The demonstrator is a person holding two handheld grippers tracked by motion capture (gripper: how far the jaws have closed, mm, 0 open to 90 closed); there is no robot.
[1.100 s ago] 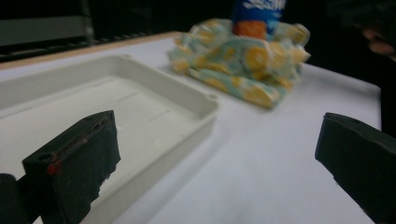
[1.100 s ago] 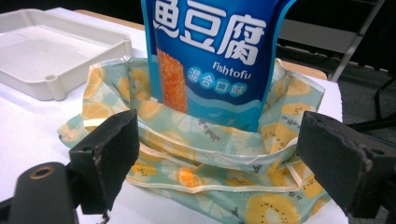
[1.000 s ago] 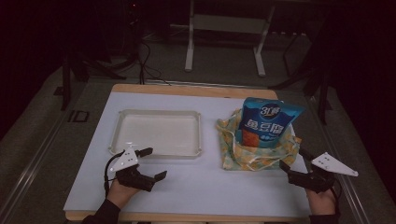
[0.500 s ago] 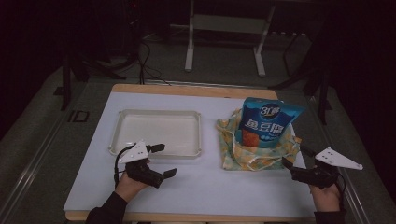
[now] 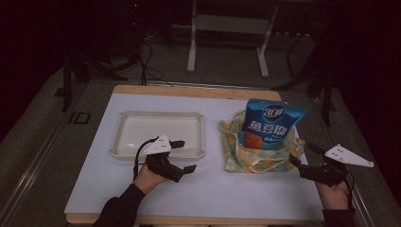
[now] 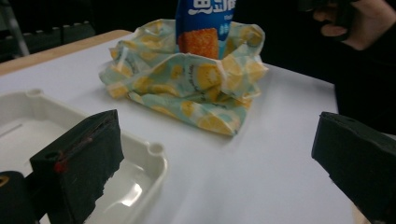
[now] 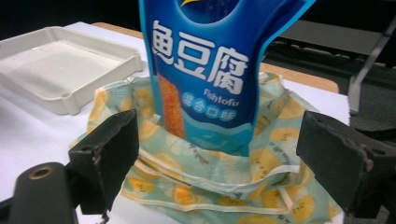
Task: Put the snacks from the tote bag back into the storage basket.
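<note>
High view showed the blue pouch (image 5: 273, 124) upright in the lemon-print bag (image 5: 255, 153), right of the tray (image 5: 158, 135); both tools, left (image 5: 183, 156) and right (image 5: 297, 158), gaped empty, apparently ready to pull it out.

Between wide-apart black jaws, a lemon-print cloth bag (image 6: 187, 84) holding a blue snack packet (image 6: 205, 23) sits at twelve o'clock on the white bench (image 6: 261, 172), a white tray (image 6: 140, 172) at eight o'clock.
</note>
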